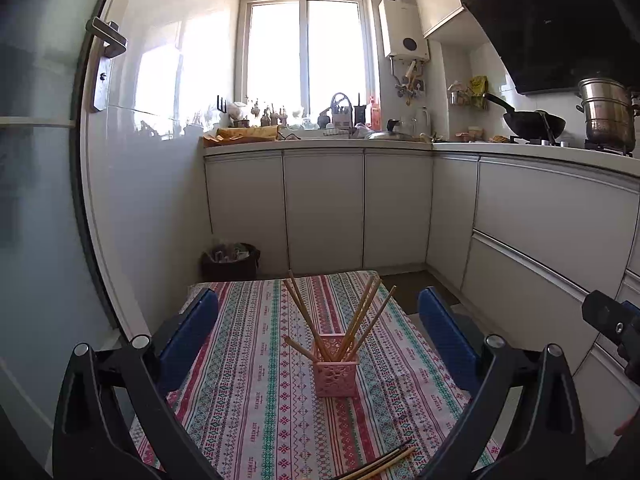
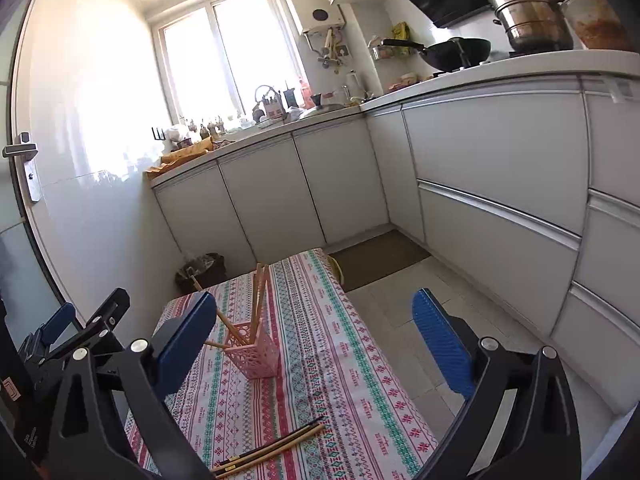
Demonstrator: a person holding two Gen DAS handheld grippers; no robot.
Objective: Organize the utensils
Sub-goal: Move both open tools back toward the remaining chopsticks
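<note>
Nearest, at the table's (image 2: 360,360) front edge: a small bunch of chopsticks (image 2: 272,450) lying flat on the striped, patterned tablecloth (image 1: 248,400), some pale wood, some dark, tips angled toward the right. Exact count hard to tell.

Left gripper (image 1: 318,336) spread wide, blue pads framing the table, nothing between them. Right gripper (image 2: 314,344) likewise spread wide, empty, set over the table's right side with floor tiles showing past its right pad. Black frame of the left gripper visible at the left edge of the right wrist view; part of the right gripper at the right edge of the left wrist view.

Mid-table: a pink perforated square holder (image 1: 335,376) standing upright, clear of both grippers. Inside it, about 7 wooden chopsticks (image 1: 360,316) fanned outward, leaning left and right, 1 sticking out low to the left.

Beyond the table's far edge: a dark waste bin (image 1: 230,262) on the floor by the white wall, and a brown mat (image 2: 378,258) before the cabinets.

Farther back: white base cabinets (image 1: 324,208) under a cluttered counter, a black wok (image 1: 534,122) and a steel stacked pot (image 1: 606,114) on the hob at right, a bright window (image 1: 306,52) behind, a white water heater (image 1: 404,30) beside it.
</note>
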